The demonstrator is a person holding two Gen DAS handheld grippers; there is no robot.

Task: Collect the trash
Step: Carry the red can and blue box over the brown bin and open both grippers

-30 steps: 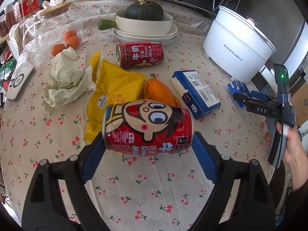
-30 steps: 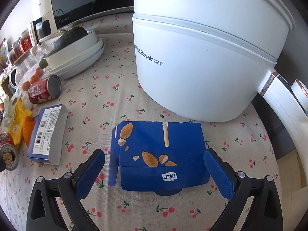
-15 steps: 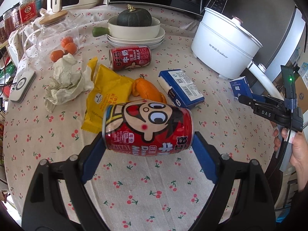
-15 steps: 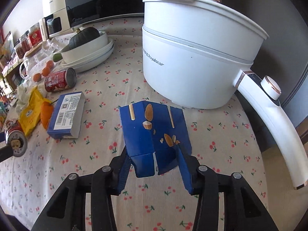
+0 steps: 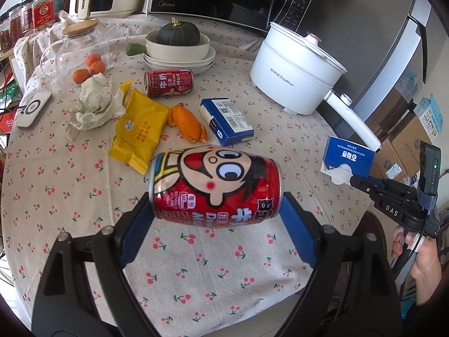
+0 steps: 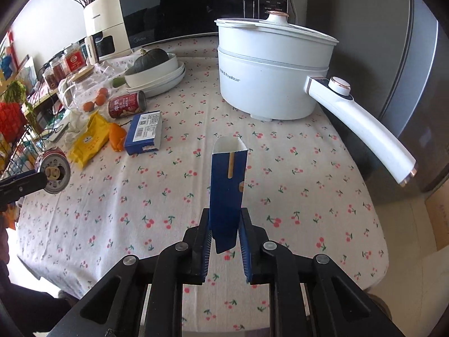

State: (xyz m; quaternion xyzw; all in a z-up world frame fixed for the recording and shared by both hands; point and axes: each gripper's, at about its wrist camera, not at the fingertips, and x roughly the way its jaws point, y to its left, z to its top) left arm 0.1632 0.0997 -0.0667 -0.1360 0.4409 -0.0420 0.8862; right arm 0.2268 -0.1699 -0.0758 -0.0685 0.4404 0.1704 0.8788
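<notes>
My left gripper (image 5: 216, 210) is shut on a red milk can (image 5: 216, 188) with a cartoon face, held sideways above the table; the can also shows in the right wrist view (image 6: 54, 172). My right gripper (image 6: 224, 238) is shut on a flattened blue carton (image 6: 228, 191), lifted off the cloth; the carton also shows in the left wrist view (image 5: 348, 158). On the table lie a second red can (image 5: 169, 82), a yellow wrapper (image 5: 139, 132), crumpled paper (image 5: 94, 102), orange peel (image 5: 188, 123) and a blue box (image 5: 226, 120).
A white electric pot (image 5: 297, 70) with a long handle stands at the right. A bowl with a green squash (image 5: 178, 45), a glass jar (image 5: 74, 50) with small oranges, and a white device (image 5: 33, 109) stand at the back left. Appliances line the far edge.
My right gripper closed on the blue carton, squeezed it flat and lifted it off the table. Both grippers rose and pulled back; the left keeps hold of the can.
</notes>
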